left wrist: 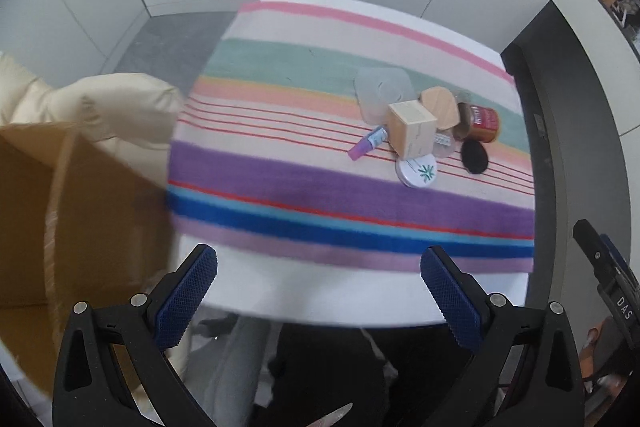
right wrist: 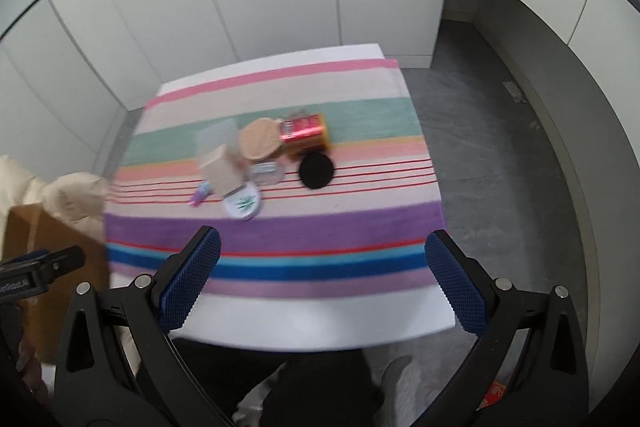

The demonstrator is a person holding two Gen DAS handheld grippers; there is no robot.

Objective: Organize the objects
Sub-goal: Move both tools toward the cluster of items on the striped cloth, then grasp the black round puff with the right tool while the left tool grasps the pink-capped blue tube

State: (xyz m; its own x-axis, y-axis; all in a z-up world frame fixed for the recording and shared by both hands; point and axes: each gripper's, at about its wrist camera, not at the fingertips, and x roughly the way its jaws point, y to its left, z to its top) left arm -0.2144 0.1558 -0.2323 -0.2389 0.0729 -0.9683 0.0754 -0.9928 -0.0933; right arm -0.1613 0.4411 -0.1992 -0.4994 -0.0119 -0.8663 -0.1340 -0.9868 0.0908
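White worktop, striped cloth. Clustered items noted at 12 o'clock: wooden box, red can, leaf-marked tin; lettering unreadable. Left tool and right tool held released, empty.

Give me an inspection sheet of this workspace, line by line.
Surface: white table under a striped cloth.
Job's things: one tight pile mid-cloth: beige box, wooden lid, red can, black disc, white round tin, purple tube, clear container.
Clutter: nothing seen.
Grippers: left gripper and right gripper both open, empty, short of the pile.
Cables: nothing seen.
Surroundings: cardboard box, cream cushion, white wall panels, grey floor.
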